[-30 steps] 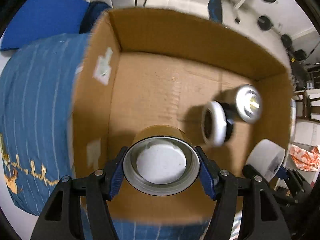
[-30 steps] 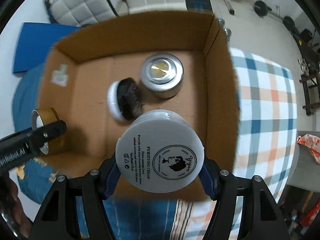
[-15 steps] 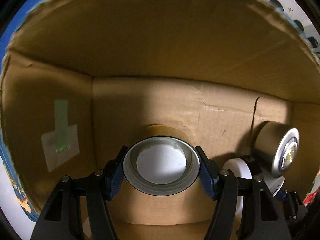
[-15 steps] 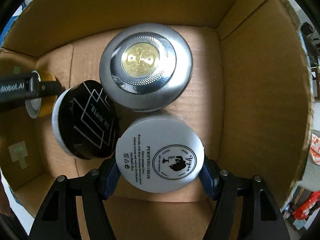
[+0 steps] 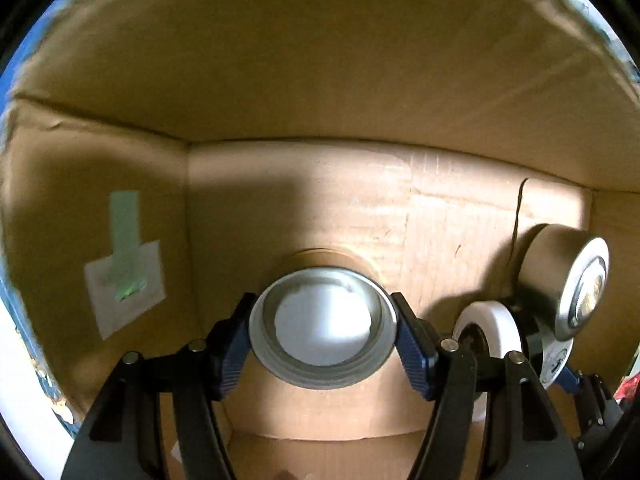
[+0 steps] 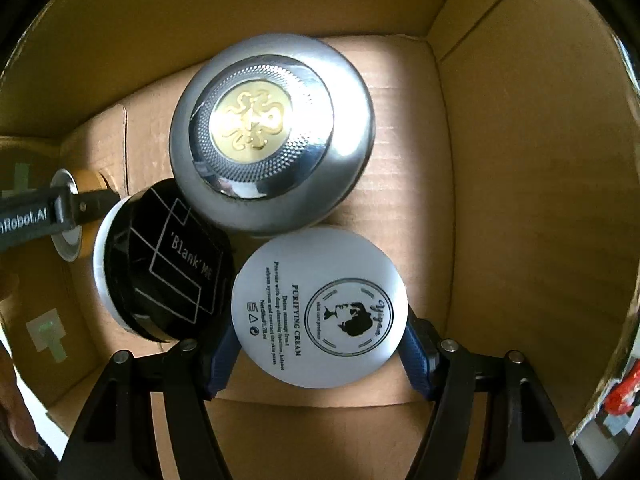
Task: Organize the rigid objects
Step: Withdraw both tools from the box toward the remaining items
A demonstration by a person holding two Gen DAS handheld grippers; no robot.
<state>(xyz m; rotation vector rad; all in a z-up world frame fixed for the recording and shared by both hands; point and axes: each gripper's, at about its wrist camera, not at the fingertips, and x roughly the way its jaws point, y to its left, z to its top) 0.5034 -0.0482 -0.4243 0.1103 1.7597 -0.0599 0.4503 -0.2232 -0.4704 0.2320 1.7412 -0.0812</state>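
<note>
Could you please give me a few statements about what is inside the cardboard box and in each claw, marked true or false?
1. The right claw grips a white cream jar. True.
2. The left claw is empty. False: it grips a gold jar.
3. The silver jar sits outside the cardboard box. False: it rests on the box floor.
4. The black-lidded jar lies tilted beside the silver jar. True.
</note>
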